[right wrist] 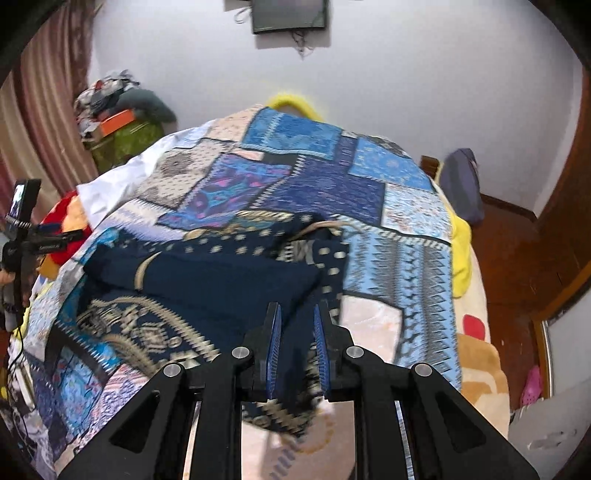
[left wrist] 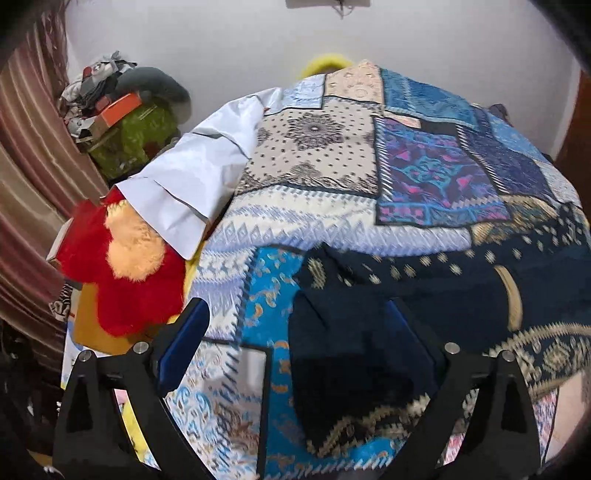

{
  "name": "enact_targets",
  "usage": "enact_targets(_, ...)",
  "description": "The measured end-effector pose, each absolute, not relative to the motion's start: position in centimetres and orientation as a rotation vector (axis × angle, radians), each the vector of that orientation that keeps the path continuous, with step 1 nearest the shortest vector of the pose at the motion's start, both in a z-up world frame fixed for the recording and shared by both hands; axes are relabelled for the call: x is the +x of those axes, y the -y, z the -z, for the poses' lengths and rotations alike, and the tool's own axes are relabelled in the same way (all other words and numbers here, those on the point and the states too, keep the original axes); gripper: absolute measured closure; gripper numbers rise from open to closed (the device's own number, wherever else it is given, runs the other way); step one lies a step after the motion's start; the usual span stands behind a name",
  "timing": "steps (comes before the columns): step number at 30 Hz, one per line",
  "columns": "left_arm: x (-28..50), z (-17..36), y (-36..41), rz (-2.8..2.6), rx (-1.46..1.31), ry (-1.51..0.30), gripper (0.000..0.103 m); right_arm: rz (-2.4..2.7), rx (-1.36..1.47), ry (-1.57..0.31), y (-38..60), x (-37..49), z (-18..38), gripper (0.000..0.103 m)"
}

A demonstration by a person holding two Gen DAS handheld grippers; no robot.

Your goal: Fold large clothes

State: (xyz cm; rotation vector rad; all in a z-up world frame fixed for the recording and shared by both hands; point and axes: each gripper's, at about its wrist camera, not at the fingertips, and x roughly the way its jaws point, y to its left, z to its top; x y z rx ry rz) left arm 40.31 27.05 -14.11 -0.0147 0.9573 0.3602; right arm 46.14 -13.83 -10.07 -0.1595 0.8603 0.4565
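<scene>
A large patchwork batik cloth (left wrist: 369,162) in blues, cream and navy lies spread over a bed; it also shows in the right wrist view (right wrist: 295,184). Its navy part with gold motifs (left wrist: 406,295) is folded over toward me. My left gripper (left wrist: 295,325) is open, its fingers (left wrist: 184,343) wide apart over the cloth's near edge, holding nothing. My right gripper (right wrist: 297,325) is shut on the navy fold (right wrist: 221,288), with the cloth pinched between its blue pads and hanging below them.
A red and orange plush toy (left wrist: 125,280) and a white cloth (left wrist: 192,177) lie at the bed's left. A pile of clutter (left wrist: 122,110) stands by the curtain. A yellow blanket (right wrist: 461,251) and wooden floor (right wrist: 517,258) lie to the right. A wall screen (right wrist: 290,14) hangs above.
</scene>
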Motion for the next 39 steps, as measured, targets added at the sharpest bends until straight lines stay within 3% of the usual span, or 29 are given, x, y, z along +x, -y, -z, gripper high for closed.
enact_targets(8,36.9,19.1,-23.4,-0.225,-0.032,-1.034,0.007,-0.550,-0.185,-0.940,10.0,44.1,13.8,0.090)
enact_targets(16,40.6,24.5,-21.0,-0.233,0.010,-1.089,0.004,-0.554,-0.234,-1.029,6.3,46.5,19.8,0.090)
enact_targets(30,50.9,20.8,-25.6,-0.413,0.058,-0.984,0.002,-0.479,-0.296,-0.889,0.8,57.5,17.4,0.090)
enact_targets(39,48.5,14.9,-27.2,-0.450,0.023,-0.885,0.002,-0.433,-0.106,-0.858,3.5,58.6,13.1,0.090)
